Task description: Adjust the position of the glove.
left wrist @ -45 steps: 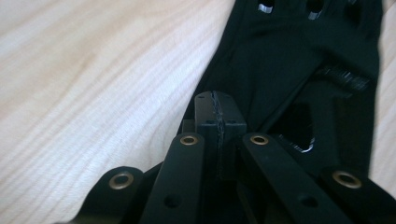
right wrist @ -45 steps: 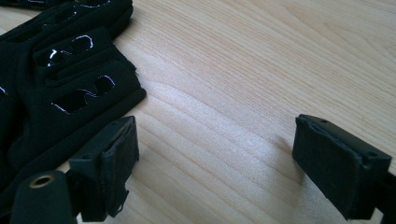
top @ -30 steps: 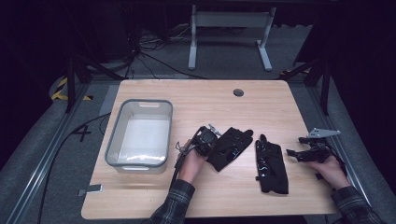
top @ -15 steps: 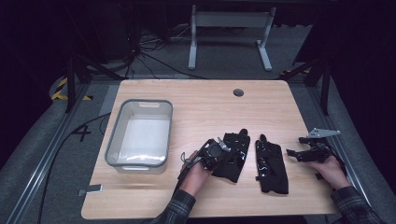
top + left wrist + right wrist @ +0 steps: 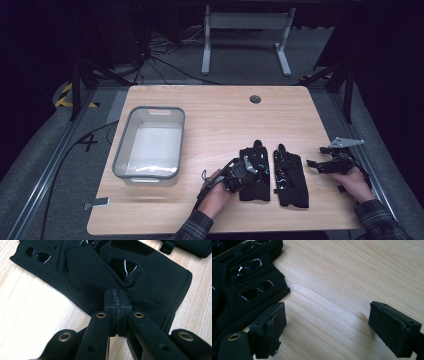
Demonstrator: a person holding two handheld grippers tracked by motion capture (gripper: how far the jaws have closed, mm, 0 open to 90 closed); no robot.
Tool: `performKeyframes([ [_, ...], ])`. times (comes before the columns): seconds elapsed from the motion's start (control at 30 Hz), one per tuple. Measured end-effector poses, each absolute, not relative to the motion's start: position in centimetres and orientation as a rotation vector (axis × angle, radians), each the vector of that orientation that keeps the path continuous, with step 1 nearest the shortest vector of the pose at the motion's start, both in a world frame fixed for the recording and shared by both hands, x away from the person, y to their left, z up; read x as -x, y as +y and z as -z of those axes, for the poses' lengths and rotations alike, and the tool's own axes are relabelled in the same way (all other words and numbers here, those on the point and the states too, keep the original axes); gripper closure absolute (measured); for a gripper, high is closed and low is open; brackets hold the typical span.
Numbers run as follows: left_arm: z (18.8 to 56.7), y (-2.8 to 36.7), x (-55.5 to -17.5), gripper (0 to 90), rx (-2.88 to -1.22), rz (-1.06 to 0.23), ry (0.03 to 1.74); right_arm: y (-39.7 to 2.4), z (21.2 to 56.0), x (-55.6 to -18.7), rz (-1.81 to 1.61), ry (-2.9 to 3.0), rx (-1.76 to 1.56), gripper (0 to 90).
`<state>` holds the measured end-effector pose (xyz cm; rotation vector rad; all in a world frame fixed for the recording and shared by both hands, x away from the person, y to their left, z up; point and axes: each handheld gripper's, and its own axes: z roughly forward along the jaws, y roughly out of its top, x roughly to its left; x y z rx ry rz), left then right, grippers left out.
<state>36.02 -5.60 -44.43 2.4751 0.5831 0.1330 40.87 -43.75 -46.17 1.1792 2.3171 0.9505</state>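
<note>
Since the earlier high view, the left tongs (image 5: 248, 167) have travelled rightward across the pale wooden surface (image 5: 215, 115), dragging the left-hand black fabric glove with glossy patches (image 5: 256, 177) away from the translucent grey plastic bin (image 5: 150, 142) until it lies just beside the second black fabric glove (image 5: 290, 175); the right tongs (image 5: 320, 165) have kept their place. In the high view the two gloves now lie side by side and roughly parallel, fingers pointing away from the person, near the front edge of the surface, with the left hand (image 5: 217, 192) at the left glove's cuff side and the right hand (image 5: 352, 182) well off to the right. The bin sits empty and apart on the left, a round grommet hole (image 5: 255, 99) further back, and nothing blocks the way between gloves and bin. In the left gripper view the left tongs (image 5: 117, 305) are clenched, jaws pressed together on a fold of the left-hand glove (image 5: 150, 277) near its hem, so that glove is gripped while resting on the surface. In the right gripper view the right tongs (image 5: 327, 320) stand released, jaws wide with bare wood between them, the second glove (image 5: 244, 290) lying just beside one jaw, untouched. I judge the pairing of the gloves to be nearly done; releasing the left glove, or stacking or binning the pair, appears left.
</note>
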Motion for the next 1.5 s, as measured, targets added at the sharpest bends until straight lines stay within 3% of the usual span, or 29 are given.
performKeyframes([
  [0.1, 44.0, -5.2, -36.3, 86.8, -2.442, -0.129, 0.593, -43.8, 46.1, -40.8, -0.947, 2.309, -1.188, 16.7],
  [0.13, 43.8, -5.1, -36.4, 86.7, -2.430, -0.129, 0.599, -43.8, 46.0, -40.7, -0.942, 2.315, -1.188, 21.4],
  [0.4, 43.2, -5.2, -37.5, 89.4, -2.377, -0.154, 0.620, -42.0, 44.0, -38.7, -1.081, 2.426, -1.029, 75.7],
  [0.5, 43.2, -5.6, -38.1, 89.7, -2.376, -0.168, 0.628, -40.9, 43.8, -37.8, -1.118, 2.491, -0.957, 88.6],
  [0.8, 44.7, -7.1, -38.7, 89.8, -2.456, -0.152, 0.609, -38.1, 44.7, -37.0, -1.099, 2.651, -0.837, 89.9],
  [1.5, 44.6, -7.2, -37.7, 89.6, -2.471, -0.151, 0.550, -36.4, 44.9, -38.1, -1.099, 2.667, -0.823, 89.8],
])
